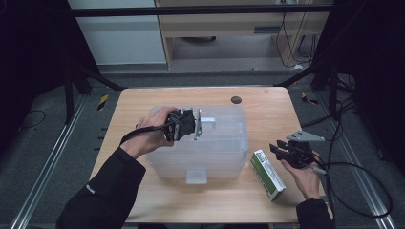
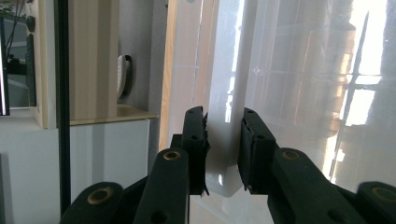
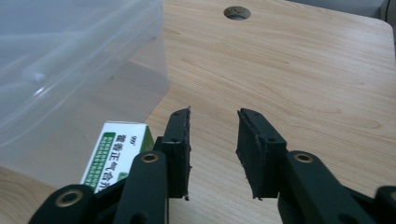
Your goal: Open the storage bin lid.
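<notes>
A: Bin point(image 1: 210, 152), clear plastic, is recorded at the middle of the table point(image 1: 267, 114). How is it held?

B: A white tab on its lid point(image 2: 224, 140) is clamped between the pads of the left gripper point(image 1: 191, 125), as seen in the left gripper view.

A: And the right gripper point(image 1: 282, 150)?

B: Nothing is gripped by it; its jaws stand apart with bare wood between them in the right gripper view, beside the bin's right wall.

A: Items at the bin's right edge?

B: One green-and-white box point(image 1: 267, 174) is listed, lying flat just beside the bin's front right corner and just left of the right gripper.

A: Free room?

B: Bare tabletop is noted behind the right gripper up to a round hole point(image 1: 236, 99) near the far edge; a narrower strip is left along the near edge.
</notes>
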Available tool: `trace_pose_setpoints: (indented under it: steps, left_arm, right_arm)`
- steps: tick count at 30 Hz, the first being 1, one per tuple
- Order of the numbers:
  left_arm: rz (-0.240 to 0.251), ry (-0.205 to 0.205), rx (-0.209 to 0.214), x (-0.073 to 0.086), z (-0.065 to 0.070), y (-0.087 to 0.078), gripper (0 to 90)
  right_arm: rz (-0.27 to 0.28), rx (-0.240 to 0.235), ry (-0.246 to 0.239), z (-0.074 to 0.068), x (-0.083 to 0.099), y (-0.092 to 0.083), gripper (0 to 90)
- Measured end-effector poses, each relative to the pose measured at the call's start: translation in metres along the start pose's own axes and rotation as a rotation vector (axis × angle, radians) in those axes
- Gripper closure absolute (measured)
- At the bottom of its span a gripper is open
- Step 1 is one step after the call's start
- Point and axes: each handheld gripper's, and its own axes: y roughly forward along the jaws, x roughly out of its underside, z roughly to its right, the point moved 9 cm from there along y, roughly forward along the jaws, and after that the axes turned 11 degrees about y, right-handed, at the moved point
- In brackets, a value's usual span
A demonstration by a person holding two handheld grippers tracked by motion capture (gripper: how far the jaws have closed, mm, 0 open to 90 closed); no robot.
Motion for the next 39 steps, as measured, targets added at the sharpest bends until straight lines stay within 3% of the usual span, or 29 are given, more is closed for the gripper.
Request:
trace_pose_setpoints:
  steps: [11, 22, 27, 39]
  left_arm:
    - [-0.011, 0.010, -0.008, 0.000, -0.006, 0.000, 74.0]
    - [-0.026, 0.004, -0.016, 0.001, -0.014, 0.000, 73.7]
    - [-0.035, 0.004, -0.022, 0.002, -0.018, 0.001, 73.7]
    - [-0.016, -0.044, -0.038, 0.004, -0.028, 0.003, 72.8]
  right_arm:
    - [-0.010, -0.075, -0.003, -0.016, -0.005, -0.006, 76.9]
    - [-0.016, -0.117, -0.023, -0.027, -0.007, -0.010, 89.6]
    - [-0.005, -0.141, -0.018, -0.031, -0.010, -0.015, 90.0]
    - [0.003, -0.183, -0.044, -0.048, -0.013, -0.017, 90.0]
